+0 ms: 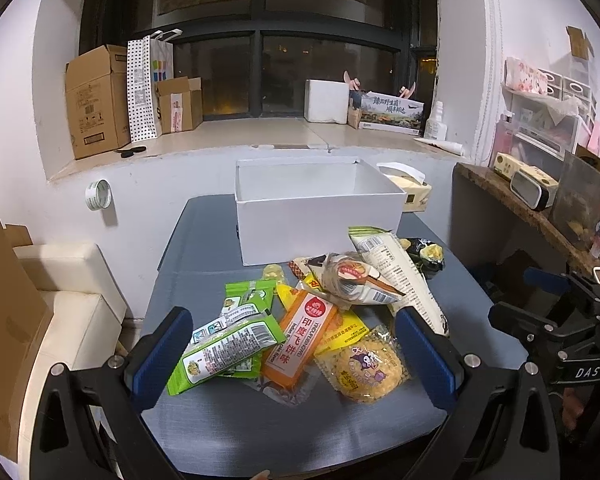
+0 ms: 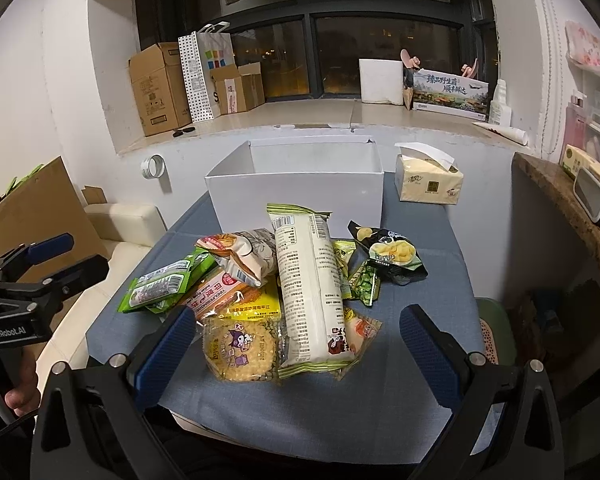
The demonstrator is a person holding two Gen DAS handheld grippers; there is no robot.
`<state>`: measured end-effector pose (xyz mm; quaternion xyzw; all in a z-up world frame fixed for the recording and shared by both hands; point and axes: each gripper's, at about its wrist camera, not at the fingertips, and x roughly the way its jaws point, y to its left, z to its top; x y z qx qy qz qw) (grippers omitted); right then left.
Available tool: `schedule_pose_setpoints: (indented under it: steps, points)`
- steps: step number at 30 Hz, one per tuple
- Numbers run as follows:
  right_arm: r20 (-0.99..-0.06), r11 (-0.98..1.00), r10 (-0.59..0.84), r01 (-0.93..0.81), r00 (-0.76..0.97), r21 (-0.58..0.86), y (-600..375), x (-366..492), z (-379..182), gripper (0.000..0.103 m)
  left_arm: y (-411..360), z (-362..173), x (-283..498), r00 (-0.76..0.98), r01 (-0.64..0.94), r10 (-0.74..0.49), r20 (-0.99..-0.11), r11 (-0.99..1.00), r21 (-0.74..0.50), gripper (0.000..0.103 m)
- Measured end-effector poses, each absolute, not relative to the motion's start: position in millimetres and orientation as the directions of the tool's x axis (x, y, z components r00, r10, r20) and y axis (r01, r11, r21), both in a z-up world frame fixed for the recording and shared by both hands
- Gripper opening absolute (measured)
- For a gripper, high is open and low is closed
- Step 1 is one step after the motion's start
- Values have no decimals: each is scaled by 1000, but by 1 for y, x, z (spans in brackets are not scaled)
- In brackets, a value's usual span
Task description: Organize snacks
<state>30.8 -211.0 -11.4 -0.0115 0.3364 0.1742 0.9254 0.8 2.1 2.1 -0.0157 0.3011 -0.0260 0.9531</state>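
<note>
A pile of snack packets lies on a blue-grey table [image 1: 220, 416]. It holds green packets [image 1: 228, 344], an orange bar [image 1: 301, 340], a round yellow cracker pack [image 1: 365, 372], a long white packet [image 2: 311, 288] and a black chip bag [image 2: 391, 256]. An open white box [image 1: 315, 216] stands behind the pile, and it shows in the right wrist view [image 2: 296, 196] too. My left gripper [image 1: 292, 360] is open, its jaws on either side of the near snacks. My right gripper [image 2: 296, 354] is open around the cracker pack [image 2: 240, 352] and the white packet's near end.
A tissue pack [image 2: 427, 180] sits right of the box. Cardboard boxes [image 1: 96, 100] and a paper bag stand on the window sill. A cream sofa [image 1: 64, 300] is at the left, a wooden shelf [image 1: 511, 200] at the right. The right gripper's frame [image 1: 559, 320] shows at the table's right edge.
</note>
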Motion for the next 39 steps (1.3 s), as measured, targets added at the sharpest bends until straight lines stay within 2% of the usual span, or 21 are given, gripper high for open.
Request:
schedule_pose_setpoints:
  steps: [8, 12, 14, 18, 22, 25, 28, 31, 39]
  points:
    - [-628, 939, 315, -331, 712, 96, -211, 31, -11, 103, 11, 2, 1, 822, 6, -52, -567, 996, -84, 103]
    - [-627, 938, 316, -334, 712, 93, -211, 30, -11, 103, 9, 8, -10, 873, -24, -9, -488, 998, -61, 103]
    - [-628, 938, 316, -333, 712, 94, -210, 30, -11, 103, 4, 10, -15, 898, -58, 47, -438, 998, -10, 103]
    - [-627, 937, 317, -337, 712, 91, -210, 30, -11, 103, 3, 12, -12, 872, -32, 17, -490, 999, -24, 103]
    - [-624, 937, 315, -340, 715, 84, -208, 28, -9, 103, -4, 21, -20, 883, -6, 2, -469, 1000, -8, 103]
    - [-620, 935, 320, -345, 716, 83, -207, 27, -7, 103, -9, 23, -20, 865, 40, -44, -501, 999, -19, 103]
    - [-621, 930, 331, -358, 711, 85, -206, 26, -7, 103, -13, 23, -21, 865, 32, -31, -500, 999, -8, 103]
    - [-621, 925, 341, -370, 706, 87, -204, 24, -7, 103, -12, 20, -20, 848, 51, -69, -525, 998, -48, 103]
    - [-620, 921, 347, -380, 704, 85, -202, 23, -5, 103, -11, 19, -20, 848, 42, -64, -527, 998, -53, 103]
